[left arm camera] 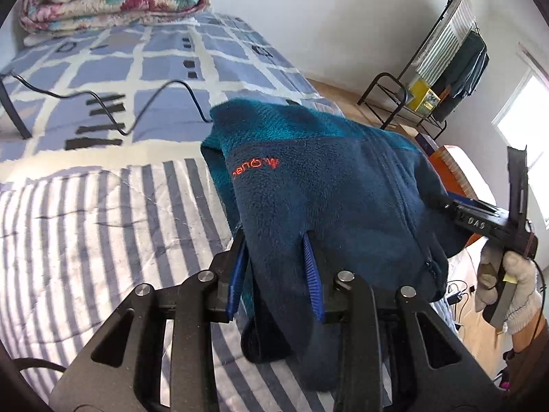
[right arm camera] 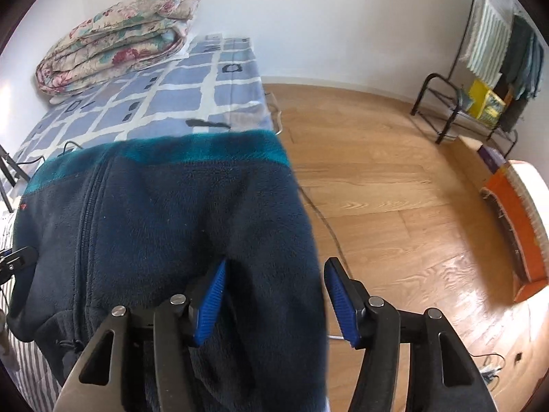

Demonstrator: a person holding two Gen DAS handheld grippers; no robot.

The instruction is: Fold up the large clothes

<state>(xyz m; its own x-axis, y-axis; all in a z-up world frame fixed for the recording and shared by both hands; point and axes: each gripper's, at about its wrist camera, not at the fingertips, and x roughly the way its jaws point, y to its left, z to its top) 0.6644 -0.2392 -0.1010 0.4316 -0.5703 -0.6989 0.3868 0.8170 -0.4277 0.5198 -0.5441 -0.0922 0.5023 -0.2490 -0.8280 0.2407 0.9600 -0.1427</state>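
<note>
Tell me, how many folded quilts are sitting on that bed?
1. A floral quilt, folded into a thick bundle, lies at the far end of the bed by the wall, beyond the navy fleece jacket. The jacket blocks the near bed, so another could be hidden.

White walls (right arm camera: 326, 17), wooden floor (right arm camera: 394, 189)

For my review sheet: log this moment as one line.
fleece jacket on bed | left gripper pinching fabric | right gripper open around fabric
</note>
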